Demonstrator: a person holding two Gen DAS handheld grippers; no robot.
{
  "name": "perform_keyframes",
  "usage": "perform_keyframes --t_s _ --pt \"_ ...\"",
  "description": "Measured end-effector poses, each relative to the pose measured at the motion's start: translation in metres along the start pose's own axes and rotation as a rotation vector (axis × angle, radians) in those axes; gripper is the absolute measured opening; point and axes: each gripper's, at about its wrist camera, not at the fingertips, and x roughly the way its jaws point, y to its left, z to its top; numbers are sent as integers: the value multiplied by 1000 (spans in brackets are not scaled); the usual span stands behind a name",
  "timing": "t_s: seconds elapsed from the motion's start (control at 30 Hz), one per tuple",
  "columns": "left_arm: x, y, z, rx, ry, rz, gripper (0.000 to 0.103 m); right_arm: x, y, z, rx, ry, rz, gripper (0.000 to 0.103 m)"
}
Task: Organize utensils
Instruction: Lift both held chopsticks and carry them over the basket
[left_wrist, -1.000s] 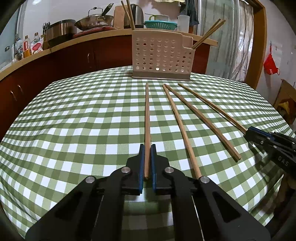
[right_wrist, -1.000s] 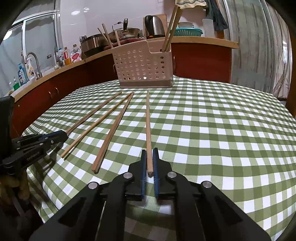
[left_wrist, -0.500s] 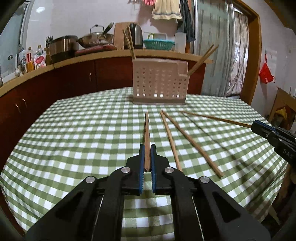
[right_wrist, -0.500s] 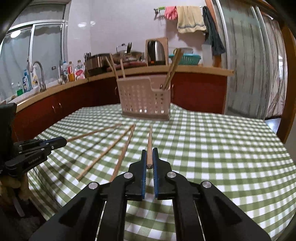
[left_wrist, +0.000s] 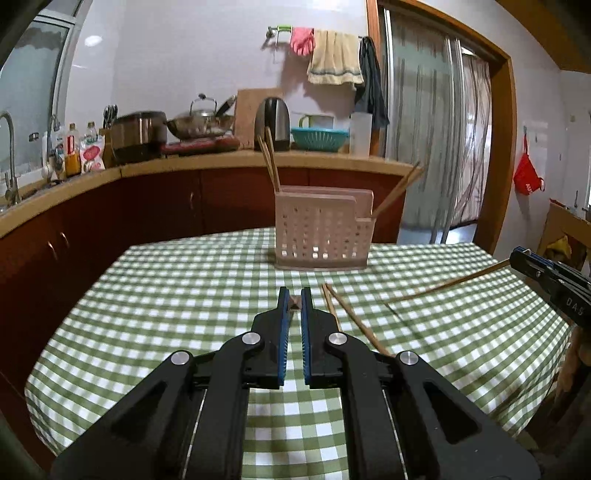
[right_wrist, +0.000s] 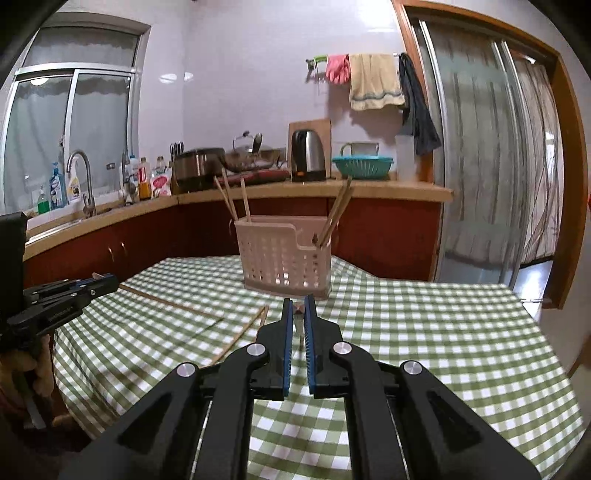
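In the left wrist view my left gripper (left_wrist: 294, 295) is shut on a wooden chopstick (left_wrist: 294, 302), seen end-on between the blue pads and lifted off the cloth. My right gripper (right_wrist: 299, 304) is likewise shut on another chopstick (right_wrist: 297, 311). The pink perforated utensil holder (left_wrist: 321, 236) (right_wrist: 284, 258) stands ahead at the table's far side with several chopsticks upright in it. Two loose chopsticks (left_wrist: 347, 318) (right_wrist: 245, 326) lie on the cloth between the grippers. Each gripper shows in the other's view, the right gripper (left_wrist: 546, 278) and the left gripper (right_wrist: 74, 293), each with its stick held out over the table.
The table (left_wrist: 166, 295) has a green and white checked cloth that hangs over its edges. Behind it runs a red-brown kitchen counter (left_wrist: 207, 166) with pots, a kettle, bottles and a teal basket. A sliding glass door (right_wrist: 491, 166) is at the right.
Both grippers have risen, lifting their chopsticks off the cloth, and tilted up towards level. The two loose chopsticks stay where they lay.
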Motion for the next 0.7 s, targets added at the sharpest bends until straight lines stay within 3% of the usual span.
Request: perform_keyframes --t_s 0.27,0.7 --pt "-9 5 29 8 -7 -4 7 -3 -6 25 14 -31 6 7" --pt "21 15 60 9 -11 -10 7 35 -13 50 -4 -48 19 7"
